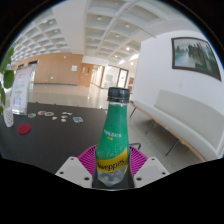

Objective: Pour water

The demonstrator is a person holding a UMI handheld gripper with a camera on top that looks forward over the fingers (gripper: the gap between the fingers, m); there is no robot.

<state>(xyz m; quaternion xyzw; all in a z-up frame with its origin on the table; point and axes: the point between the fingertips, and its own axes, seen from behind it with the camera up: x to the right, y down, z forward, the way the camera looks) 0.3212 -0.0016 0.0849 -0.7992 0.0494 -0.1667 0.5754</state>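
Observation:
A green plastic bottle [115, 135] with a dark cap and a yellow label band stands upright between my gripper's [112, 168] two fingers. The pink pads [88, 159] press against its lower body on both sides, so the gripper is shut on the bottle. The bottle's bottom part is clear. It is held above a dark table [45, 140], which lies beyond and to the left of the fingers.
Several small objects [55, 117] lie scattered on the far part of the dark table. A red item [23, 127] sits at the table's left. A white bench [185, 118] runs along the right wall under a framed picture [195, 55].

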